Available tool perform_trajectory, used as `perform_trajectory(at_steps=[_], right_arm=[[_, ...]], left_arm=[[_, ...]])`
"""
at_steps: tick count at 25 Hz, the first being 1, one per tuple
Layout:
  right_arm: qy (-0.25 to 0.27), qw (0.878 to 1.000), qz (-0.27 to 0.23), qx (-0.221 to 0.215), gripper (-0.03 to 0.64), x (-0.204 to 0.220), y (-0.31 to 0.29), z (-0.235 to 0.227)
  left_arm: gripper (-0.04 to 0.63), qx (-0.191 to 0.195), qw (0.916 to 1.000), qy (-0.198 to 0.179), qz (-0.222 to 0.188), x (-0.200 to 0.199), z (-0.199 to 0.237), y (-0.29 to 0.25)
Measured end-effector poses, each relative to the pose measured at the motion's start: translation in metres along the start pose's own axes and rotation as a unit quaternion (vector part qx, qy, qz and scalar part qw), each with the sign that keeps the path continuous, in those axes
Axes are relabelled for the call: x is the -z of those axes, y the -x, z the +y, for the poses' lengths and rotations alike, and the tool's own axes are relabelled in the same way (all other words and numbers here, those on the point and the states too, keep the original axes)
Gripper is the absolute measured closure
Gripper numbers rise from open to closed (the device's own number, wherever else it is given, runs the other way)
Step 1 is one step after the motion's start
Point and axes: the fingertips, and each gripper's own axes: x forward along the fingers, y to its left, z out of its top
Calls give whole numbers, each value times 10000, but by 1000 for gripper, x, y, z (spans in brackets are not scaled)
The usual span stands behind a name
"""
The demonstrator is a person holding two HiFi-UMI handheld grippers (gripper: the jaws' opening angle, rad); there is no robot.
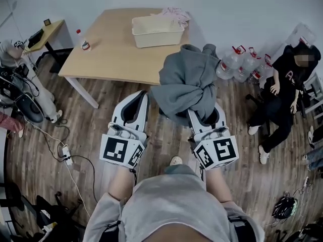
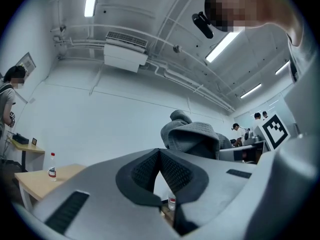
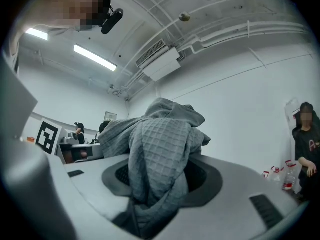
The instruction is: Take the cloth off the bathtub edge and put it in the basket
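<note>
My right hand-held gripper is clamped on the grey cloth, which hangs bunched in the air just off the near edge of the table. The white basket sits at the table's far side. My left hand-held gripper, also off that near edge, has its jaws together on nothing.

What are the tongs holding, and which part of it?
The right tongs grip the grey cloth by a bunched fold; the left tongs are shut, empty.
</note>
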Motion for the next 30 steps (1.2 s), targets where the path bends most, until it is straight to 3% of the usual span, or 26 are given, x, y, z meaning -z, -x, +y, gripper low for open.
perform_trajectory(at_steps=[14, 22, 30], right_arm=[[-11, 9987, 44, -506, 416, 5, -58, -98], [-125, 9981, 114, -595, 417, 18, -83, -114], [-102, 9994, 121, -320, 417, 26, -128, -120]], left_arm=[[598, -435, 9990, -80, -55, 22, -4, -106], [598, -546, 9984, -101, 74, 36, 10, -128], [598, -290, 9995, -22, 98, 47, 51, -160]])
